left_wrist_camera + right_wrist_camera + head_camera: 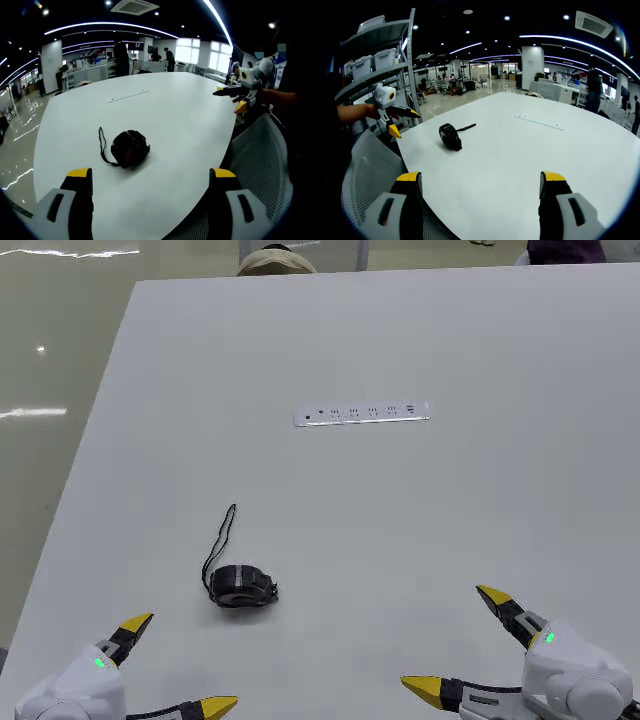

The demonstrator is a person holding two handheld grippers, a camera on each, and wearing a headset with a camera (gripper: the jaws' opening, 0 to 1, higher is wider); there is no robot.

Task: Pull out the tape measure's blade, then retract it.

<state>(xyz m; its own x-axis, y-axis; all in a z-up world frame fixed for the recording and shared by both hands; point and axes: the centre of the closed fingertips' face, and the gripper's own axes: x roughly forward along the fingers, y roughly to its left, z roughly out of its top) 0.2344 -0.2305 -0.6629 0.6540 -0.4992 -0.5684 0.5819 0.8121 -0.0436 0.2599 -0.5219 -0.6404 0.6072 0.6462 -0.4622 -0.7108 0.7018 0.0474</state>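
Open tabletop (450, 520) around tape measure (240, 586); power strip (362, 413) well beyond.

bright ceiling strip lights, floor glare, sharp focus, fisheye-warped edges.

No legible text, labels or numbers anywhere.

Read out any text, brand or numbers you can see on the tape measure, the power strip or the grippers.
No text can be read here.
On the tape measure: side label blurred, no brand or numbers legible.
On the power strip: dark marks by its sockets, too small to read.
On the left gripper and right gripper: no lettering visible.
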